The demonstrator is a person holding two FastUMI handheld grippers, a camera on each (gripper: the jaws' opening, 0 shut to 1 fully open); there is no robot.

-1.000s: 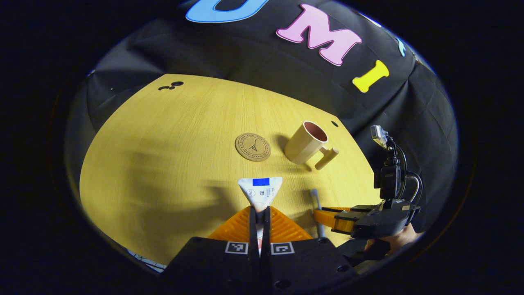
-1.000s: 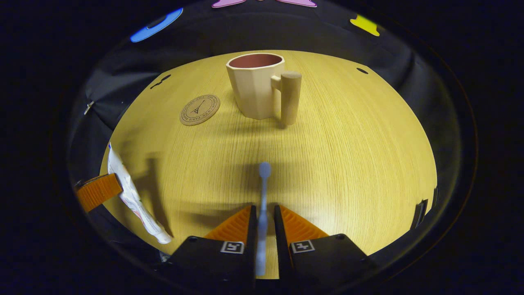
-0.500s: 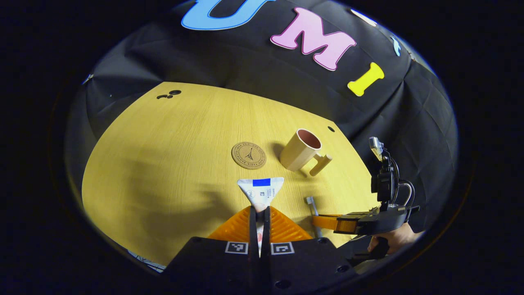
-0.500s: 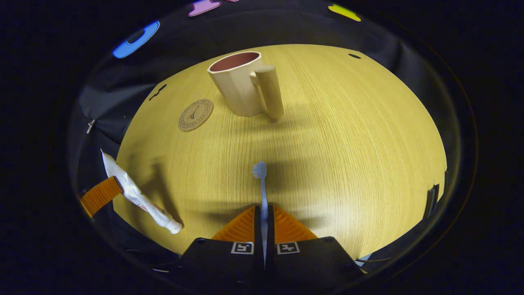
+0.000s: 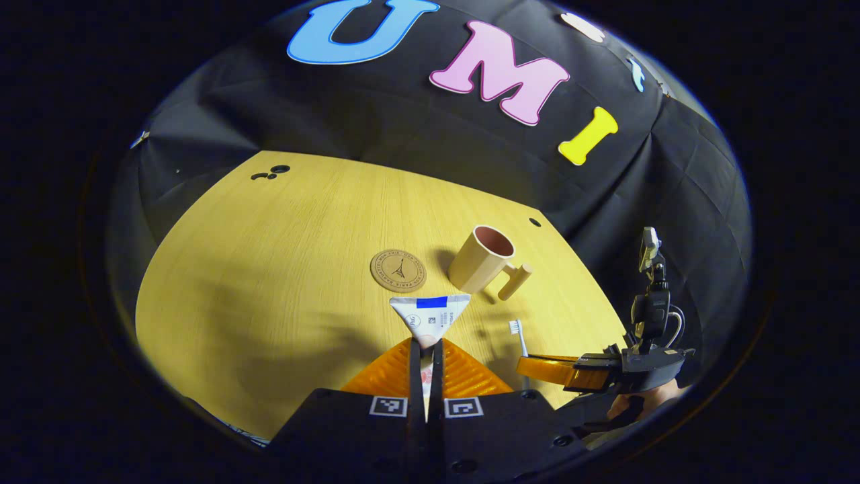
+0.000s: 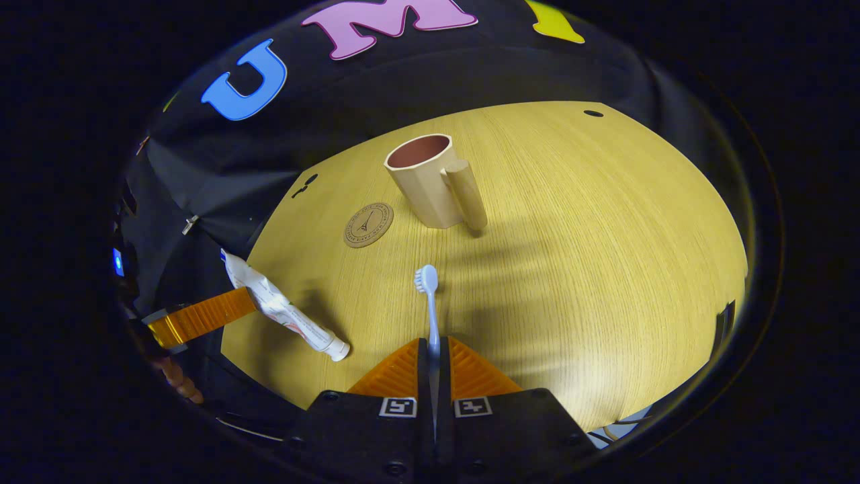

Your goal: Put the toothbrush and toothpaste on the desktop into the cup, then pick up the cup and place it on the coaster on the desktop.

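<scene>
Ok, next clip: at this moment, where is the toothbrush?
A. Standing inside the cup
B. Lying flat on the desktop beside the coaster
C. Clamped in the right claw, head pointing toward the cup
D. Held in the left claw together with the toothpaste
C. In the right gripper view the toothbrush is pinched in the shut right claw, its head aimed toward the empty cup; the left claw holds the toothpaste.

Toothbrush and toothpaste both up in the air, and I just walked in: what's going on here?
A person works a hand-held gripper in each hand. The left gripper is shut on the toothpaste; the right gripper is shut on the toothbrush, head pointing forward. Both are held above the desktop. The cup stands upright beside the coaster, with nothing on the coaster yet.
</scene>
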